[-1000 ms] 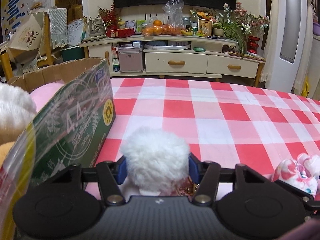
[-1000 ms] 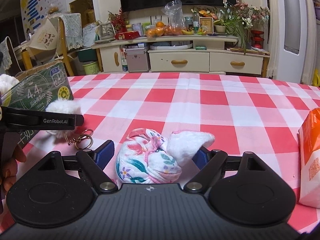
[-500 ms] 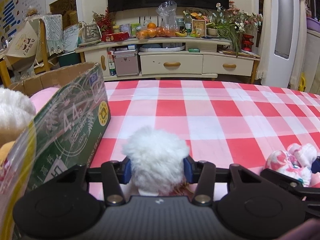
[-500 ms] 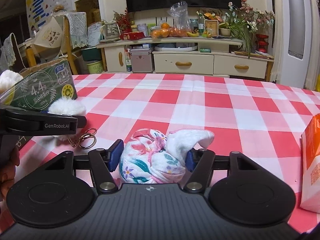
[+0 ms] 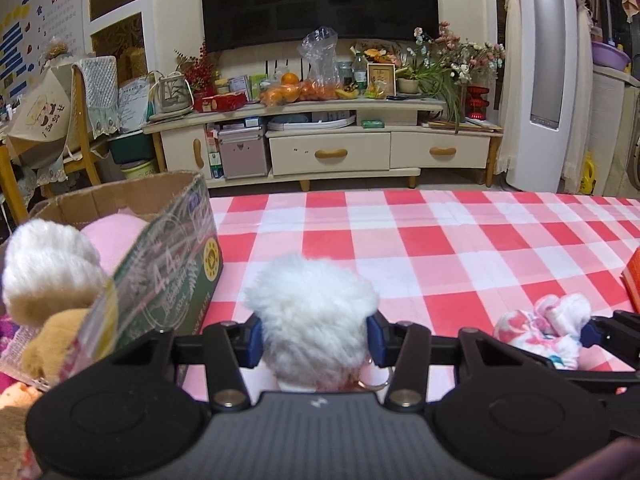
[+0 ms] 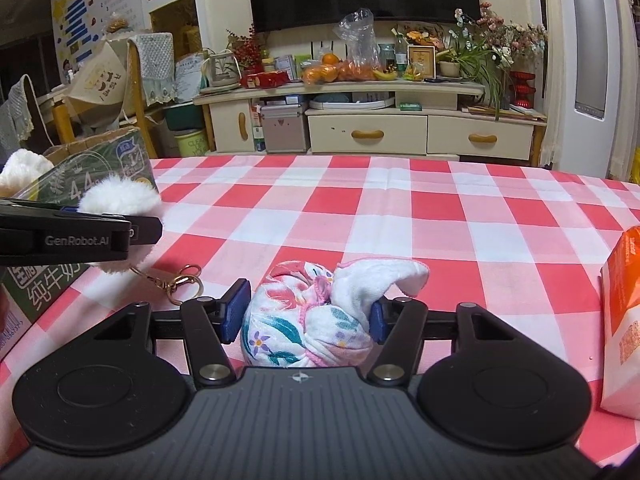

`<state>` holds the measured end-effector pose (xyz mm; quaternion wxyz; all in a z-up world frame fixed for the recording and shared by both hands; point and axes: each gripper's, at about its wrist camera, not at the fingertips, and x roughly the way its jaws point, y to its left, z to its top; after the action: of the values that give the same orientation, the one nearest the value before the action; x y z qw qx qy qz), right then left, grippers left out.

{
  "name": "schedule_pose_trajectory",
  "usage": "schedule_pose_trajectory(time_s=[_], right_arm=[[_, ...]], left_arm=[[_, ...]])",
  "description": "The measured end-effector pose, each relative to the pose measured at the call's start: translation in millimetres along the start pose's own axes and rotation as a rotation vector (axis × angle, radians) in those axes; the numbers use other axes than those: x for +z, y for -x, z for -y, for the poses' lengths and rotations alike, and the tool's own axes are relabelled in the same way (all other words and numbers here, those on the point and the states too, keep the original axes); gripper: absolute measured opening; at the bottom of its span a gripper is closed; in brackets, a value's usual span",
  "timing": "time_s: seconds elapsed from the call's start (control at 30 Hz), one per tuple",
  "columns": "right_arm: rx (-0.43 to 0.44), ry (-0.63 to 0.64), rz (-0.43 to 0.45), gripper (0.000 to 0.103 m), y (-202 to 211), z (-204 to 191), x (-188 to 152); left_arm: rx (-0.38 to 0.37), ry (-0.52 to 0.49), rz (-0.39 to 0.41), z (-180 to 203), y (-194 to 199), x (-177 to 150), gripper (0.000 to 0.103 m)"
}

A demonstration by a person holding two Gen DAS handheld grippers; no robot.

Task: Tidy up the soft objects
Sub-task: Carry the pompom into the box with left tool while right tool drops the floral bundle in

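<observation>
Pompom fur (image 5: 314, 320) fills the gap between the left gripper's (image 5: 315, 338) fingers (image 5: 253, 338); both blue pads press into its sides, so the grip is closed on this white fluffy ball. In the right wrist view the same ball (image 6: 120, 200) sits clamped in the left gripper (image 6: 136, 228) at about 9 o'clock, its lower tuft hanging beneath the black finger, and a gold keyring (image 6: 182, 282) dangles from it down to the checked worktop (image 6: 400, 216). Whether the ball itself touches the cloth cannot be told.

The right gripper (image 6: 306, 316) has its jaws closing around a floral cloth bundle (image 6: 308, 324) that lies on the worktop directly between its fingers (image 6: 236, 312). The right pad is against the bundle's side; the left pad stands just beside it with a thin sliver of space still showing, so the bundle is framed but not clearly squeezed. A white terry flap of the bundle sticks out toward 1 o'clock, over the right finger. From the left wrist view the bundle (image 5: 540, 328) appears at 3 o'clock.

A cardboard box (image 5: 172, 264) printed green stands at 10 o'clock of the left gripper, just beside it, with a pink plush (image 5: 116, 236) and a white fluffy toy (image 5: 44, 264) inside or at its rim. An orange packet (image 6: 622, 320) lies at the worktop's edge at 3 o'clock of the right gripper.
</observation>
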<state>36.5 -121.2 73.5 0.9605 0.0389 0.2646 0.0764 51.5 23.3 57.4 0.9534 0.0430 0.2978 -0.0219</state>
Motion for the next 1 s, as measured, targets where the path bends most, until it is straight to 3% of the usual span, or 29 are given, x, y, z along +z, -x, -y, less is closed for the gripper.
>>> schedule_pose_trajectory(time_s=[1.0], right_arm=[[-0.043,0.008,0.024,0.072,24.3,-20.9,-6.7]], left_arm=[[-0.096,-0.031,0.106,-16.1,77.1,8.6,0.047]])
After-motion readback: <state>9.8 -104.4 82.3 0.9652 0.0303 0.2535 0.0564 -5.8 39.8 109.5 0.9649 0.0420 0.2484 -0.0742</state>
